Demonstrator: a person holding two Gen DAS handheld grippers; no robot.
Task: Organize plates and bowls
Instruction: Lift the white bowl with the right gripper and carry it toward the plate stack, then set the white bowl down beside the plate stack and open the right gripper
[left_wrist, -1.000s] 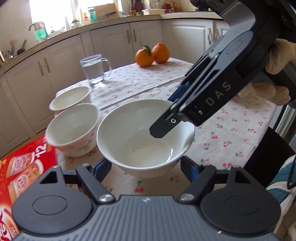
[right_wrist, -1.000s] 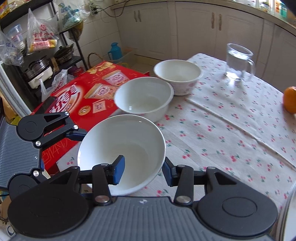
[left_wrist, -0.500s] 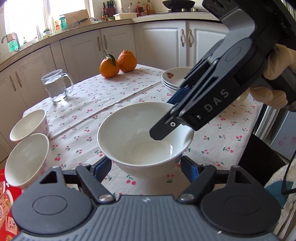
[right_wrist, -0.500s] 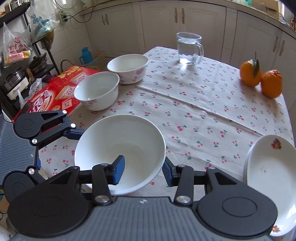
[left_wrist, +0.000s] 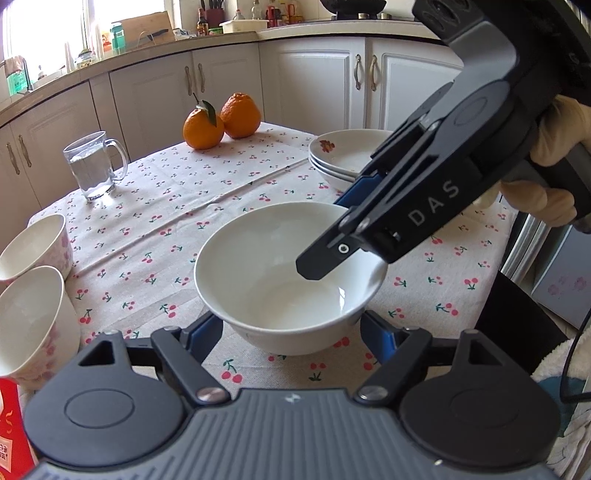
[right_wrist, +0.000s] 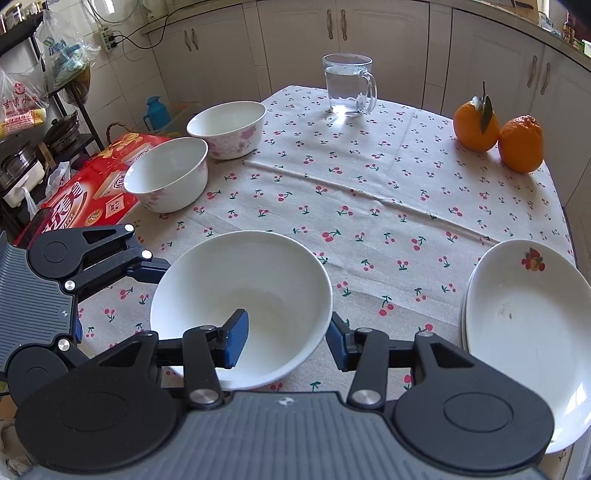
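The desk (right_wrist: 369, 192), under a cherry-print cloth, carries a stack of plates (right_wrist: 524, 332) at the near right. The white bowl (right_wrist: 240, 306) sits near centre. The left gripper (left_wrist: 291, 332) straddles its base, jaws closed on it. The right gripper (right_wrist: 284, 339) spans its rim, jaws just easing open.

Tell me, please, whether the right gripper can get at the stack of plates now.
Probably not yet: the right gripper is shut on the rim of the white bowl, and the left gripper holds it too. Otherwise the stack of plates lies close, nothing between.
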